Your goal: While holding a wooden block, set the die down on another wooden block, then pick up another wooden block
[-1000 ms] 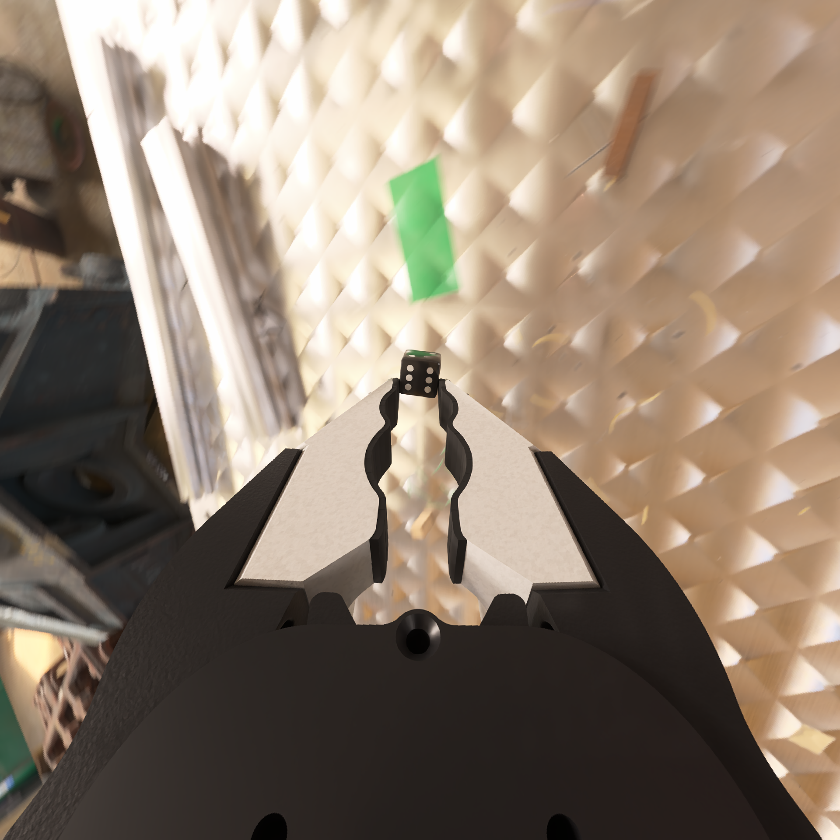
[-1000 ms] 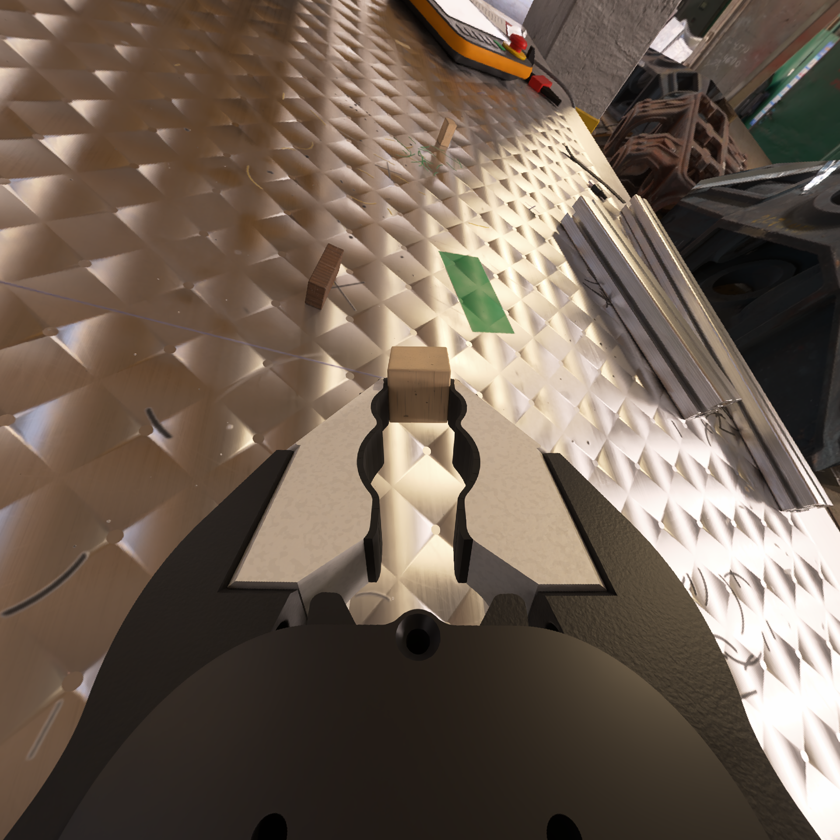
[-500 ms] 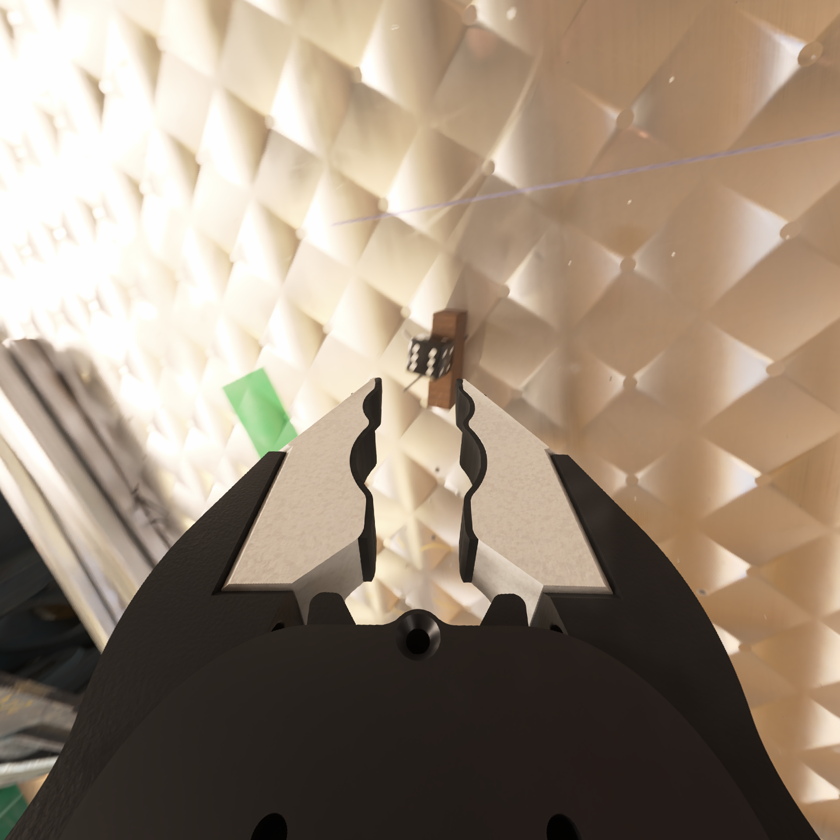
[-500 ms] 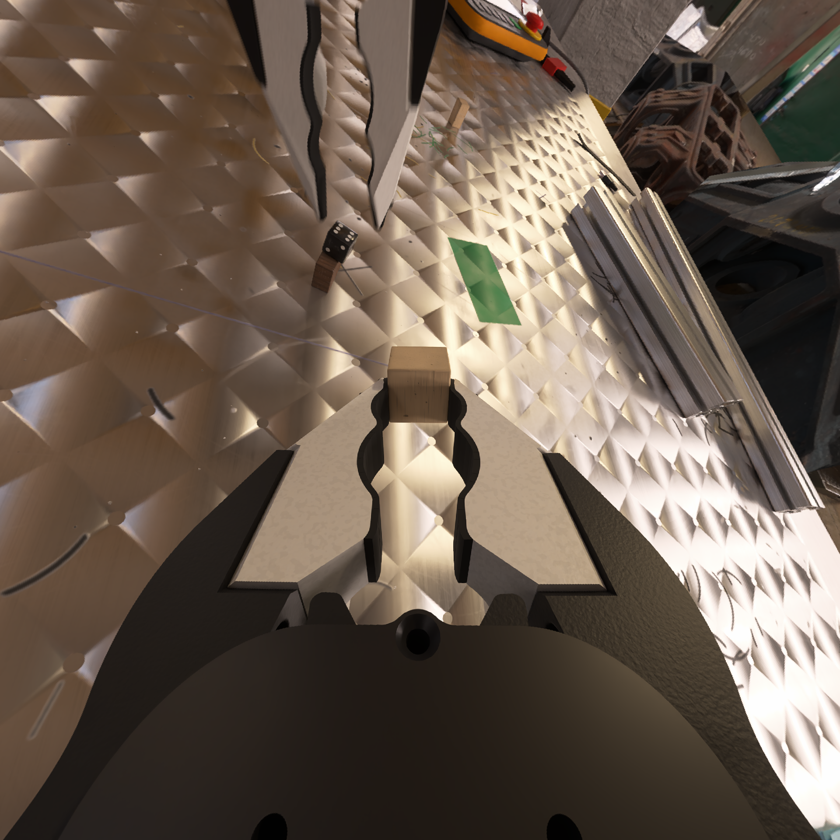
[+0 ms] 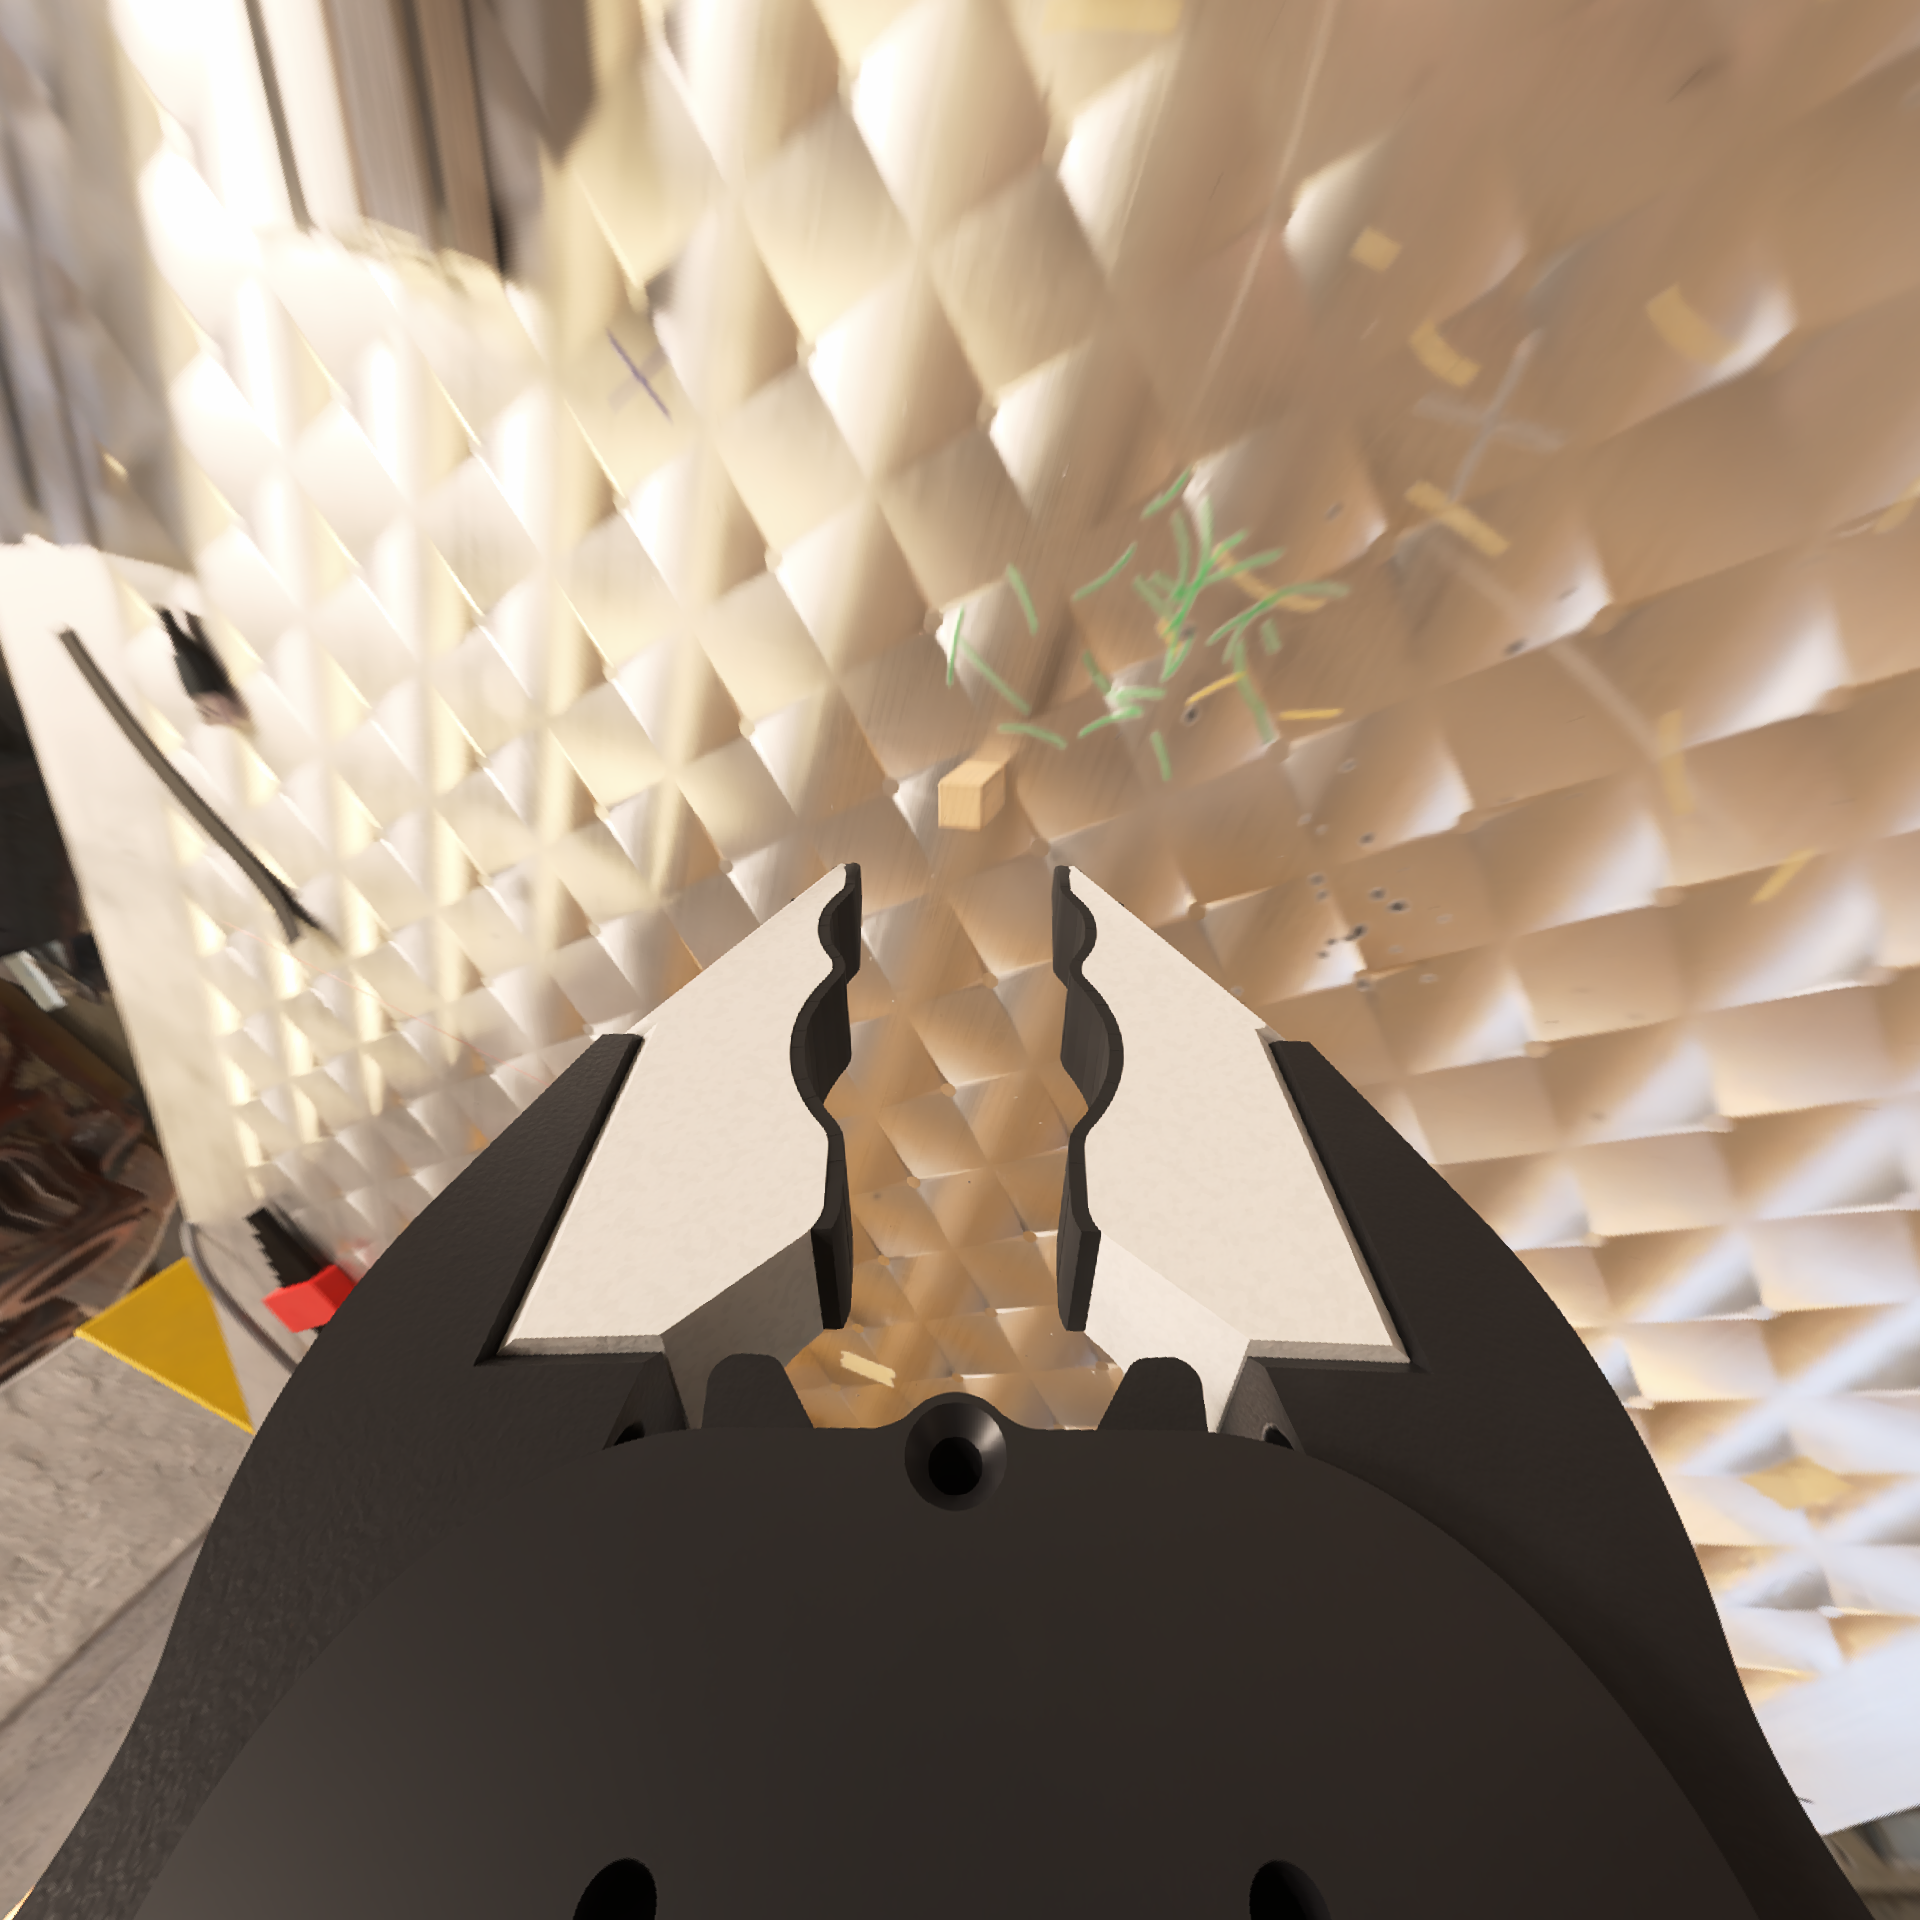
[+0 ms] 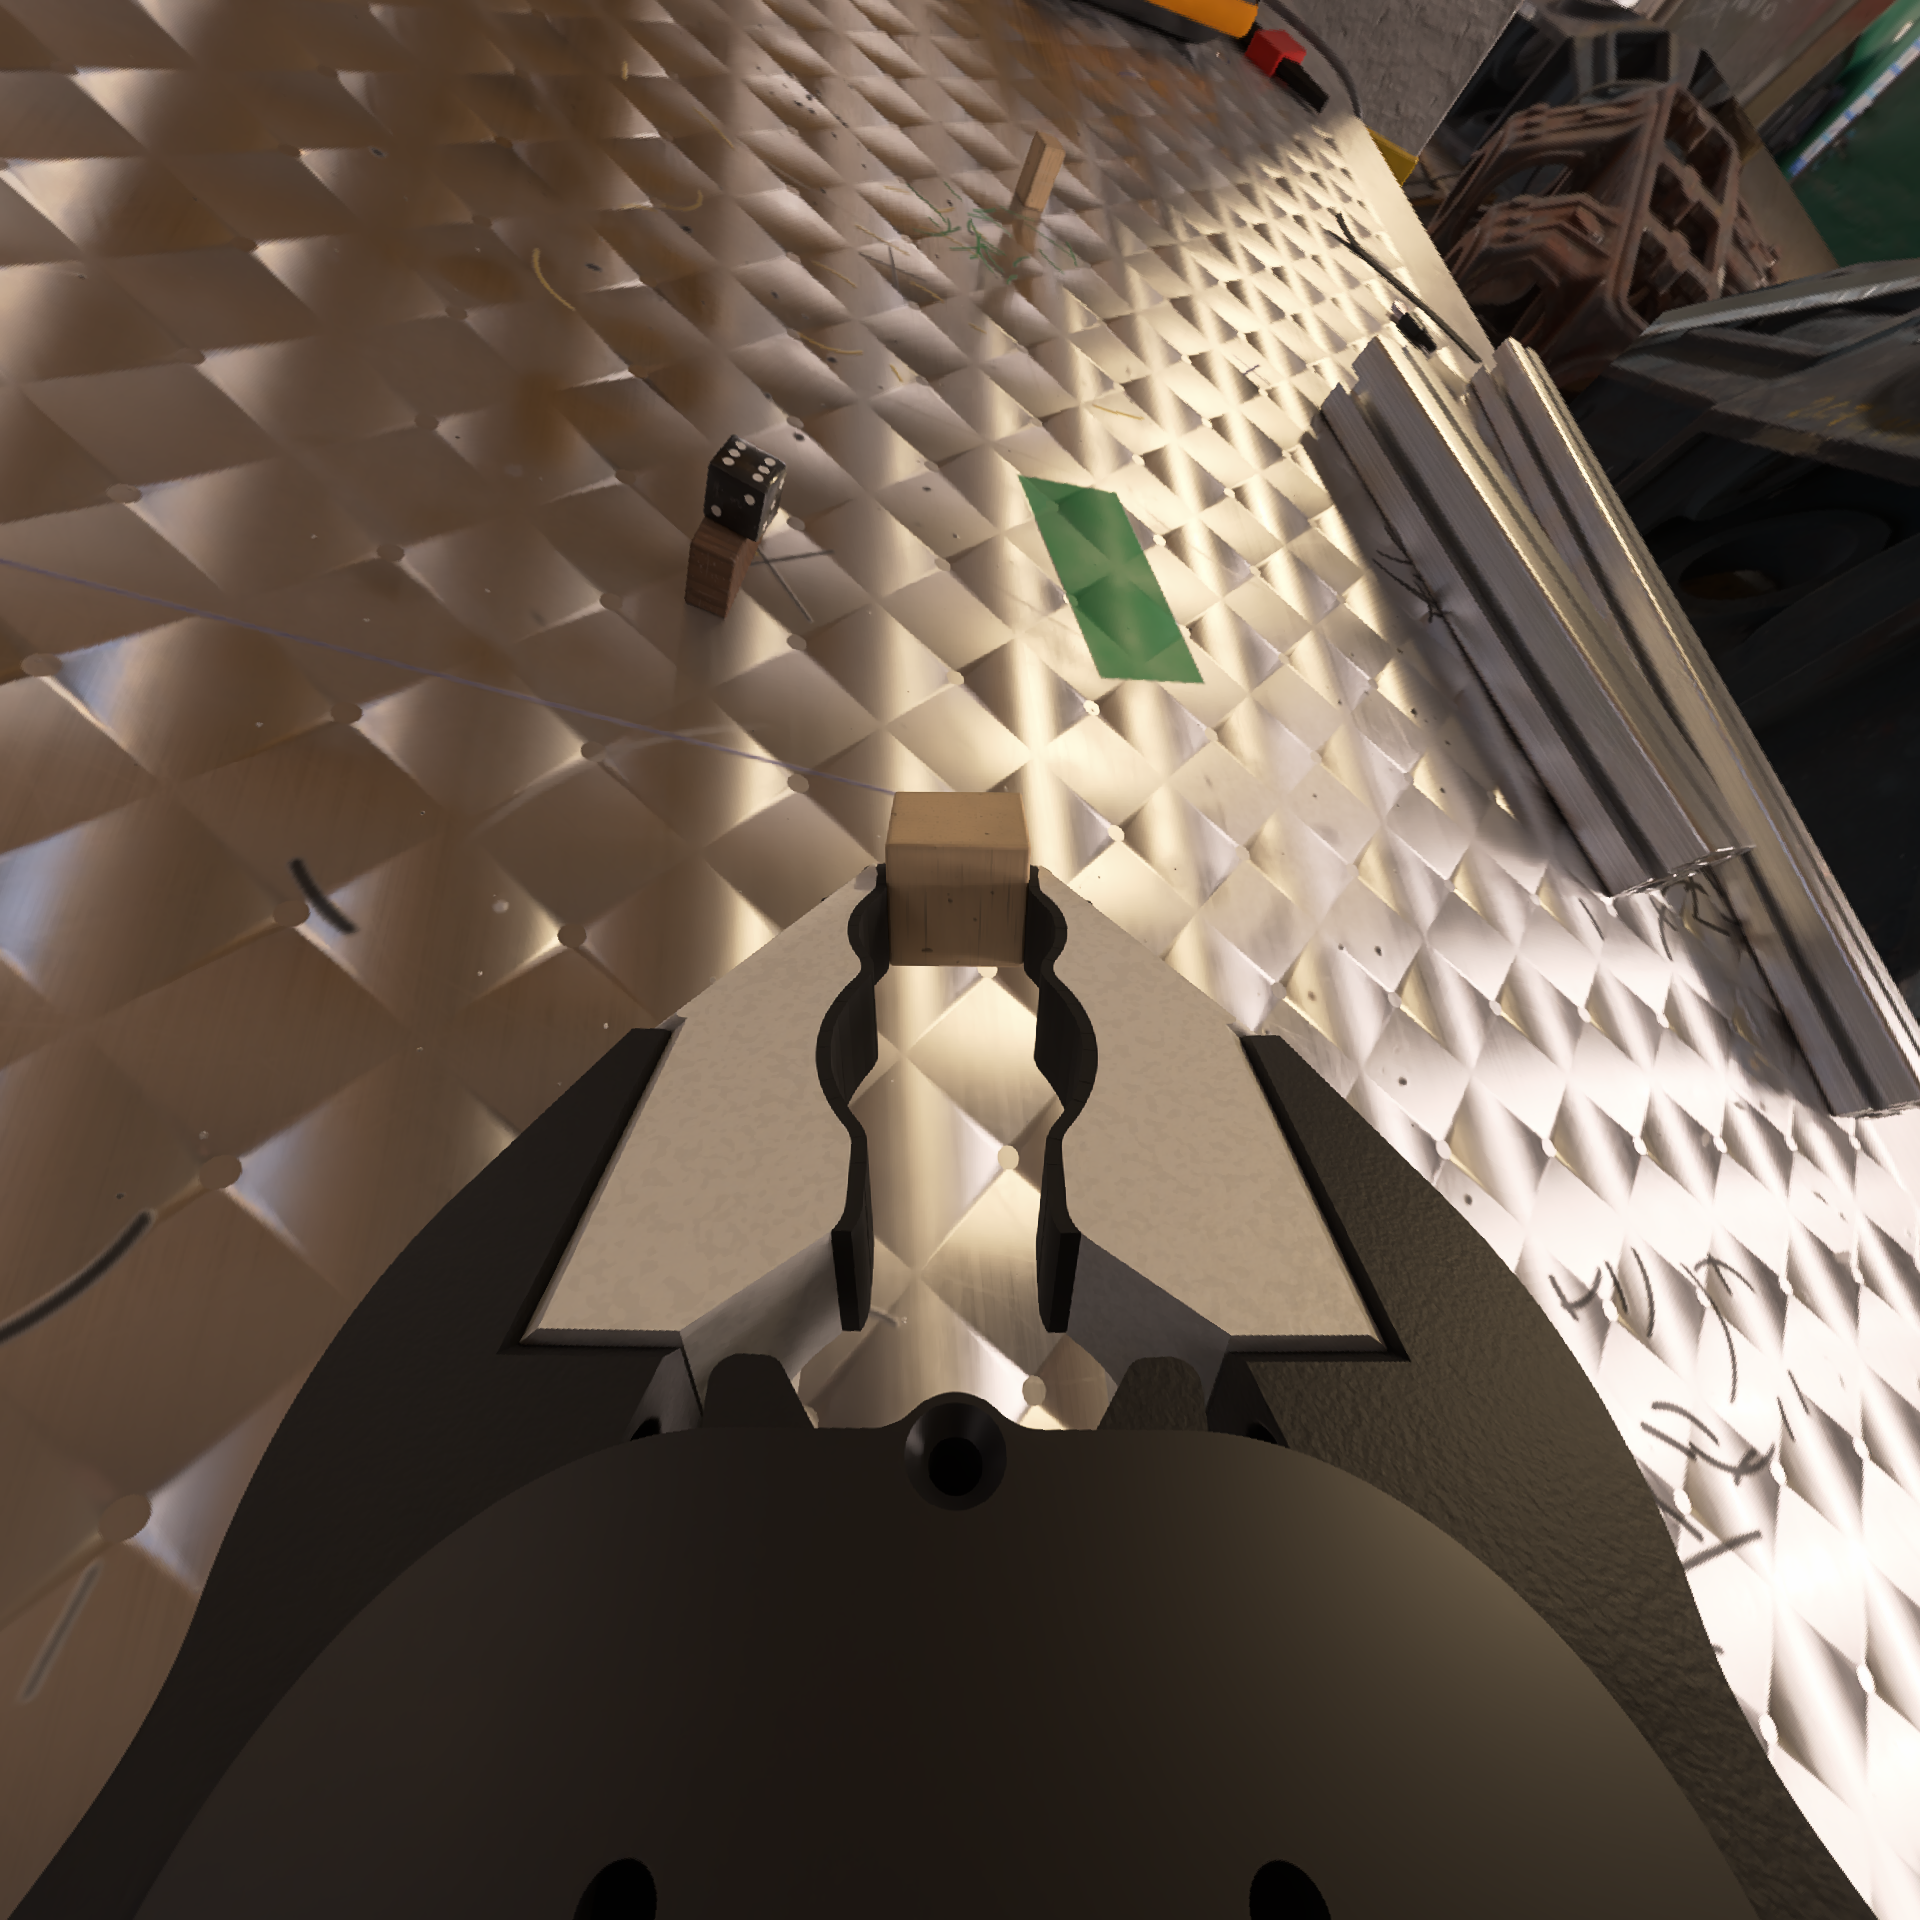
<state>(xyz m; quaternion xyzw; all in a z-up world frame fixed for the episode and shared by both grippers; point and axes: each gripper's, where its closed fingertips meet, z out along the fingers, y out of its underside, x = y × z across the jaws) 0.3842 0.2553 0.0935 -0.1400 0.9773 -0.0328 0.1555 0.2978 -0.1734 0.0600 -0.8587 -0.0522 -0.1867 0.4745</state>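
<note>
1. Your left claw is open and empty; a pale wooden block stands just ahead of its tips.
2. Your right claw grips a light block.
3. The die sits on the dark block, far ahead-left on the bench.

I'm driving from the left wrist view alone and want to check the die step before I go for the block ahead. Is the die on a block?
Observer: Yes. The die rests on top of the dark block, which stands on the table.
Operator: Is the right tool holding anything?
Observer: The right tool is shut on a pale block, gripped at its fingertips above the table.
Operator: Anything close to the die stack?
Observer: A green sheet lies flat to its right, well apart from it.
</note>
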